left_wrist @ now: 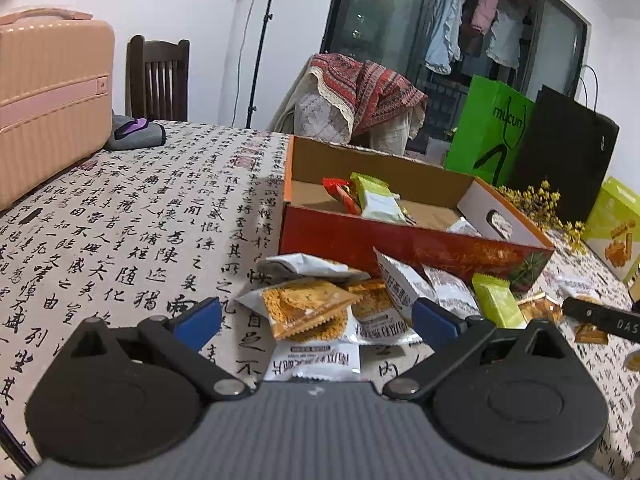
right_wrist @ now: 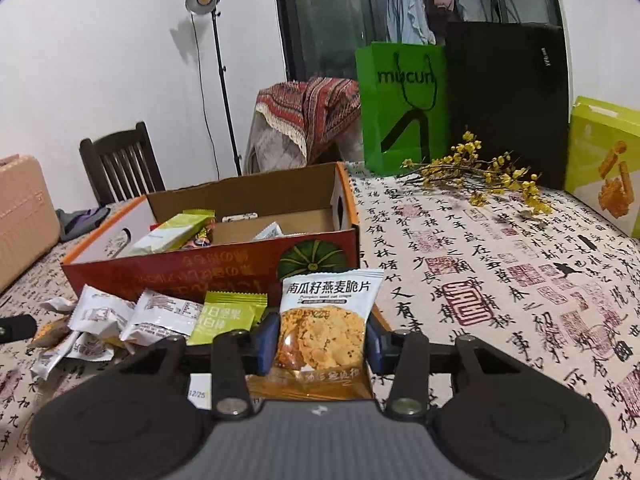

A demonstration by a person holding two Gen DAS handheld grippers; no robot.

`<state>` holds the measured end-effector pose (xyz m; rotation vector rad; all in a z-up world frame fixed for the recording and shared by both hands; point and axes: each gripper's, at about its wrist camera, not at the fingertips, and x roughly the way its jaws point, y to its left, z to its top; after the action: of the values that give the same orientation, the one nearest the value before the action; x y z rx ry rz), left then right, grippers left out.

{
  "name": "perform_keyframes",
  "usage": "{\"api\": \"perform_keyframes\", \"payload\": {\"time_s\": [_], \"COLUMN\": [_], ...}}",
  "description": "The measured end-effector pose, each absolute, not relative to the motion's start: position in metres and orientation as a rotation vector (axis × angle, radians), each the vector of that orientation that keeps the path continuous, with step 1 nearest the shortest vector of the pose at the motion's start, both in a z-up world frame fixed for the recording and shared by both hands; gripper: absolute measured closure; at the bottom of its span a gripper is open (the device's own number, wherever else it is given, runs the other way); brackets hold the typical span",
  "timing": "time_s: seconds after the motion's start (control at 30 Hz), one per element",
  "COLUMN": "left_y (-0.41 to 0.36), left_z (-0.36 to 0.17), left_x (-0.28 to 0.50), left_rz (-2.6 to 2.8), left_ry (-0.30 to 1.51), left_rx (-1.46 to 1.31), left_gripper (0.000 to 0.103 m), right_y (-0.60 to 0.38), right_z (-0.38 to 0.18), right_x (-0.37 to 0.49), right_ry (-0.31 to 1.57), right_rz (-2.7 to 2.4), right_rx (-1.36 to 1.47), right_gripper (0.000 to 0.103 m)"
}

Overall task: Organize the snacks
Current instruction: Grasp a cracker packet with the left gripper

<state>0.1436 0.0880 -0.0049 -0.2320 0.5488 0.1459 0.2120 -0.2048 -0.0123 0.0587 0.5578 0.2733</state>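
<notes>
Right gripper, nearest: blue fingers pinched in on both side edges of an oat crisp packet, white top, orange biscuit print. Packet stands upright between them, just in front of the box's near wall. Whether its lower edge is off the cloth I can't tell.

Left gripper: fingers spread wide, nothing in them. It hangs low over the loose pile, the two blue tips flanking it without touching anything as far as I can see.

The pile on the surface, calligraphy-print cloth: several white-and-orange crisp packets overlapping, a couple of plain white sachets, one green packet off to the right, some small amber-wrapped pieces beyond that. All just short of the box.

Orange cardboard box, open top, pumpkin print on the front. Inside: a green packet, a red wrapper, a white sachet or two. Much bare cardboard floor showing.

Judgement: early to middling. A handful stowed, the greater share still out on the cloth. One packet in hand, probably bound for the box next.

Behind: yellow flower sprig, green paper bag, black bag, pink suitcase at far left.
</notes>
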Motion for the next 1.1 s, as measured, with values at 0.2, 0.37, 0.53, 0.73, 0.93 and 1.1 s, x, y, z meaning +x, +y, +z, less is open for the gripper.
{"api": "perform_keyframes", "payload": {"time_s": [0.2, 0.37, 0.53, 0.73, 0.93, 1.1], "left_y": [0.081, 0.087, 0.098, 0.105, 0.107, 0.107], "left_z": [-0.016, -0.013, -0.011, -0.025, -0.026, -0.021], "left_x": [0.150, 0.163, 0.191, 0.207, 0.189, 0.172], "left_rz": [0.140, 0.169, 0.253, 0.260, 0.267, 0.251], "left_ry": [0.608, 0.609, 0.651, 0.727, 0.678, 0.640], "left_rx": [-0.200, -0.215, -0.272, -0.373, -0.380, -0.347], "left_gripper": [0.000, 0.000, 0.000, 0.037, 0.041, 0.041], "right_y": [-0.209, -0.208, -0.210, -0.213, -0.213, -0.210], "right_z": [-0.015, -0.016, -0.016, -0.018, -0.022, -0.023], "right_x": [0.208, 0.205, 0.205, 0.207, 0.209, 0.208], "right_ry": [0.556, 0.554, 0.558, 0.563, 0.572, 0.578], "right_rz": [0.278, 0.282, 0.278, 0.276, 0.283, 0.296], "right_rx": [0.071, 0.073, 0.080, 0.089, 0.094, 0.093], "right_gripper": [0.061, 0.061, 0.061, 0.061, 0.061, 0.061]}}
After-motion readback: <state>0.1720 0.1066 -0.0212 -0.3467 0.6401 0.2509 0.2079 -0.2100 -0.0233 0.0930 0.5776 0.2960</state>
